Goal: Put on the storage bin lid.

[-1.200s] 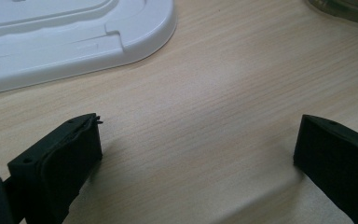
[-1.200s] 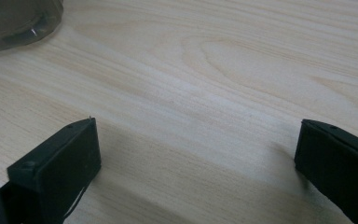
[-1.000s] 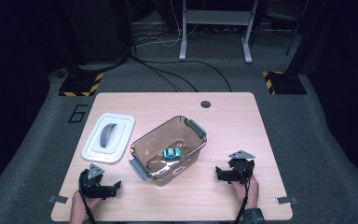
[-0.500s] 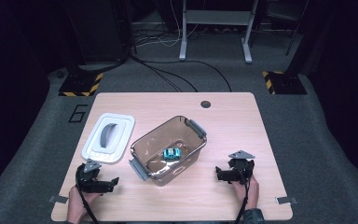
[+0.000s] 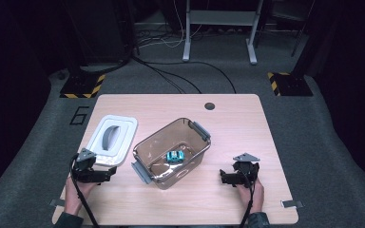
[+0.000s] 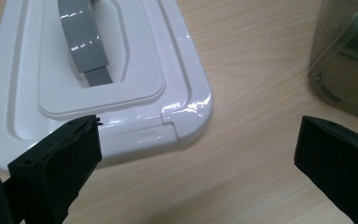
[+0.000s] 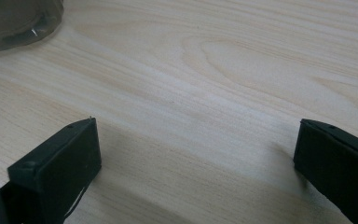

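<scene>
A white lid (image 5: 112, 138) with a grey handle (image 5: 109, 137) lies flat at the table's left. Beside it stands a clear brown bin (image 5: 171, 153), uncovered, with a small teal object (image 5: 175, 156) on its floor. My left gripper (image 5: 104, 175) hovers at the lid's near edge, open and holding nothing. In the left gripper view (image 6: 196, 158) its left jaw overlaps the lid (image 6: 98, 84) near a corner, with the grey handle (image 6: 85, 42) beyond and the bin's wall (image 6: 347, 60) at the right. My right gripper (image 5: 226, 179) rests open on bare wood right of the bin (image 7: 14, 18).
The wooden table (image 5: 228, 123) has a round cable hole (image 5: 209, 106) at its far edge. Bare wood lies between the right gripper's jaws (image 7: 196, 158). Beyond the table are carpet, cables and metal stand legs (image 5: 218, 28).
My left gripper has crept away from the front edge, up to the lid's near side. The right gripper, bin and lid have stayed put.
</scene>
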{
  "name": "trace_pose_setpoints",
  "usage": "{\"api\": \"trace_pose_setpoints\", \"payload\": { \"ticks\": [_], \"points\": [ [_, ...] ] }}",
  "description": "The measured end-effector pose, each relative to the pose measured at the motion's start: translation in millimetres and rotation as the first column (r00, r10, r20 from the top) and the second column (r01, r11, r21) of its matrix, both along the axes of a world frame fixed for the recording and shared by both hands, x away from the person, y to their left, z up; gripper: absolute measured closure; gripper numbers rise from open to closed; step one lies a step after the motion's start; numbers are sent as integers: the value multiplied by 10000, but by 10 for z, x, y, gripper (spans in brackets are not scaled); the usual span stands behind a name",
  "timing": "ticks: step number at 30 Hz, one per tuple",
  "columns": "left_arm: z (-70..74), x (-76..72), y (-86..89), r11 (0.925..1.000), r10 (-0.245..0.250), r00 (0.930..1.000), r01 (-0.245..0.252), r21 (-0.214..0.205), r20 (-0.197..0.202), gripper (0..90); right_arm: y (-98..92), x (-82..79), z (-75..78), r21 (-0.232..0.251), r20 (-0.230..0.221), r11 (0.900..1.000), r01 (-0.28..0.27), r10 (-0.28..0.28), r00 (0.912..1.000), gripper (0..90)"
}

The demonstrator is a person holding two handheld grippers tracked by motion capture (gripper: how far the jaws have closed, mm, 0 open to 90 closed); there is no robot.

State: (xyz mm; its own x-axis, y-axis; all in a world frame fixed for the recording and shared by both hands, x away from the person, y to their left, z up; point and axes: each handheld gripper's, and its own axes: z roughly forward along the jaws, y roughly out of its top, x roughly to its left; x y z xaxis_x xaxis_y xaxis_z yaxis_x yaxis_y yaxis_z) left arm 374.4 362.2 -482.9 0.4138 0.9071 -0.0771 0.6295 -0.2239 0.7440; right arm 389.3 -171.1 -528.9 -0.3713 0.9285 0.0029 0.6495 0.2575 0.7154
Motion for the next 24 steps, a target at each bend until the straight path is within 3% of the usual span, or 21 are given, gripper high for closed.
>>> {"api": "trace_pose_setpoints", "payload": {
  "ticks": [3, 13, 15, 21, 24],
  "points": [
    [-12, 66, 29, 9996, 56, 10000, -54, -273, 48, 5, 1, 0, 0, 2, -1, 10000, -2, 2, 10000, 0],
    [-15, 306, 111, 9994, 141, 9999, -143, -318, -54, 13, 6, 2, -1, -3, 14, 10000, 45, -45, 10000, 0],
    [-43, 370, 123, 9988, 80, 10000, -81, -479, -36, 17, 7, 2, -1, -4, 15, 10000, 59, -59, 10000, 0],
    [-92, 540, 159, 9982, 302, 9995, -307, -511, -110, 21, 8, 1, -1, -14, 21, 10000, 74, -74, 10000, 0],
    [-109, 614, 166, 9988, 366, 9990, -374, -324, -238, 21, 8, 1, -1, -15, 24, 10000, 75, -75, 10000, 0]
  ]
}}
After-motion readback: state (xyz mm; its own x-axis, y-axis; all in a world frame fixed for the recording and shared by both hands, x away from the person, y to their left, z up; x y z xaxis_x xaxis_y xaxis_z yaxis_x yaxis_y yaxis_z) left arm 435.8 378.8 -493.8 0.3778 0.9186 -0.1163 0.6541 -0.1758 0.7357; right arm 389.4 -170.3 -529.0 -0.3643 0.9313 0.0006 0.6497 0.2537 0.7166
